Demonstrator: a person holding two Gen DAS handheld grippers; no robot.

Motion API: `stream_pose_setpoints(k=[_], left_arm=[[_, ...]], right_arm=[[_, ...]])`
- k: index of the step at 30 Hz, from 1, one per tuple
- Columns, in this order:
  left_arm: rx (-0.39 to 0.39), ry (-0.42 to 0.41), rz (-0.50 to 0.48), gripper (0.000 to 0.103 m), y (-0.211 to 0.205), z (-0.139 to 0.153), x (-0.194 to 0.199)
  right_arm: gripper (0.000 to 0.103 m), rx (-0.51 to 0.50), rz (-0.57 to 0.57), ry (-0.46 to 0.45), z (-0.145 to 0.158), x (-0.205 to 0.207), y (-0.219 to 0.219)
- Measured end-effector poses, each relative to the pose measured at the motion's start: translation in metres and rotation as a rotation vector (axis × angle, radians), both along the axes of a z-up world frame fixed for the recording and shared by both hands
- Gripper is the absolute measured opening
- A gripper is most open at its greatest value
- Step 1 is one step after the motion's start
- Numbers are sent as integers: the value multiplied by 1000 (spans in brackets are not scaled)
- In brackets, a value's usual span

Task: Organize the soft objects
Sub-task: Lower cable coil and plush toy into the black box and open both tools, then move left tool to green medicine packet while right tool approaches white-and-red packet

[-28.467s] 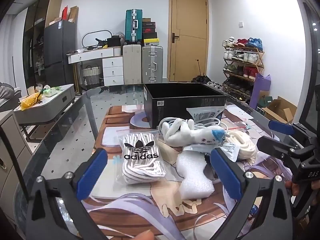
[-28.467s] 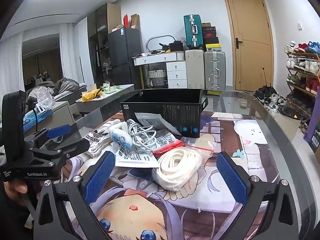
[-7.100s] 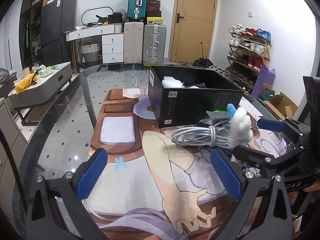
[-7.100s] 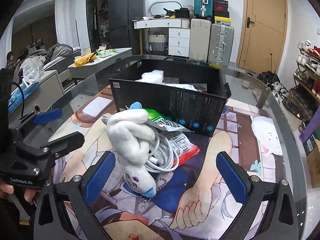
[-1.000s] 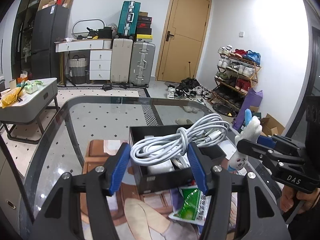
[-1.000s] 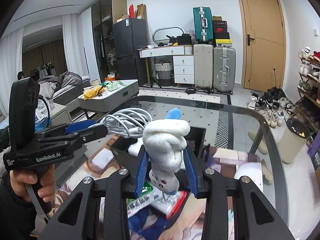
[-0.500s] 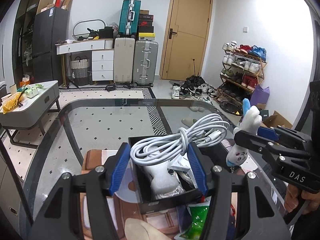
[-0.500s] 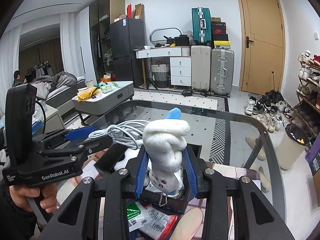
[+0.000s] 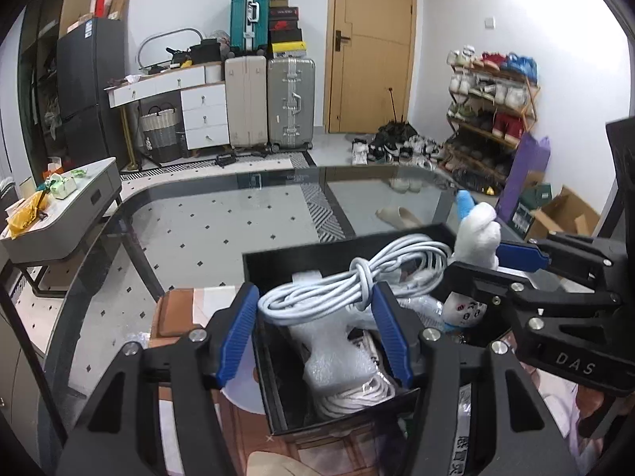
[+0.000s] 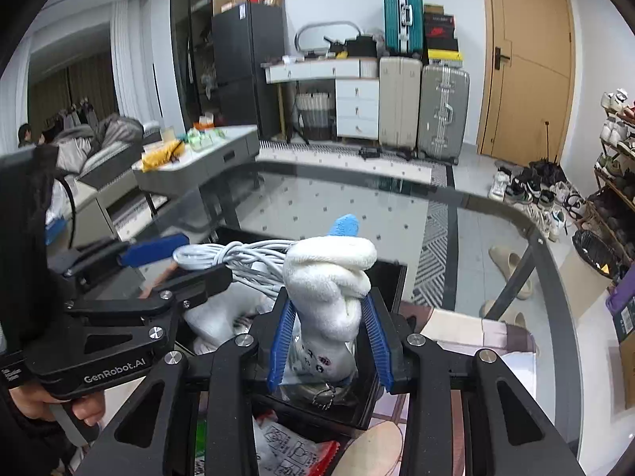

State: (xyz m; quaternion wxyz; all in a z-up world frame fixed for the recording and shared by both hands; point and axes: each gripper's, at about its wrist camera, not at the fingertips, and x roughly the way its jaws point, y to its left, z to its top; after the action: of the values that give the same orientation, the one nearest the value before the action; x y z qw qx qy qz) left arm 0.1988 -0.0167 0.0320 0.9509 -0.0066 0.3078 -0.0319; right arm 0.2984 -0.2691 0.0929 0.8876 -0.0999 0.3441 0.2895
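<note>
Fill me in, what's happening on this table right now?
A person is tidying soft items into a black box on the glass table. The left gripper is shut on a coiled white cable, and the right gripper is shut on a small white plush toy; both are held over the open box. Foam wrap and other white bundles already sit inside. Some flat packets remain on the mat in front of the box.

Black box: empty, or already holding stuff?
Already holding stuff. The open-topped black box contains white foam wrap and a white coil; how full it is underneath cannot be told.
</note>
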Motion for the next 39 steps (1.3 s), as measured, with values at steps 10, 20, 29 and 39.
stream_pose_setpoints(k=[10, 20, 29, 39], left_arm=[[60, 6, -30, 58, -10, -8, 0], [88, 12, -64, 59, -9, -9, -1], [8, 33, -85, 74, -4, -3, -6], [-77, -10, -72, 103, 7, 16, -46]], right_arm=[[36, -104, 8, 29, -21, 12, 15], [36, -128, 4, 48, -20, 10, 22], [44, -70, 0, 19, -8, 4, 6], [92, 16, -60, -43, 17, -34, -36]])
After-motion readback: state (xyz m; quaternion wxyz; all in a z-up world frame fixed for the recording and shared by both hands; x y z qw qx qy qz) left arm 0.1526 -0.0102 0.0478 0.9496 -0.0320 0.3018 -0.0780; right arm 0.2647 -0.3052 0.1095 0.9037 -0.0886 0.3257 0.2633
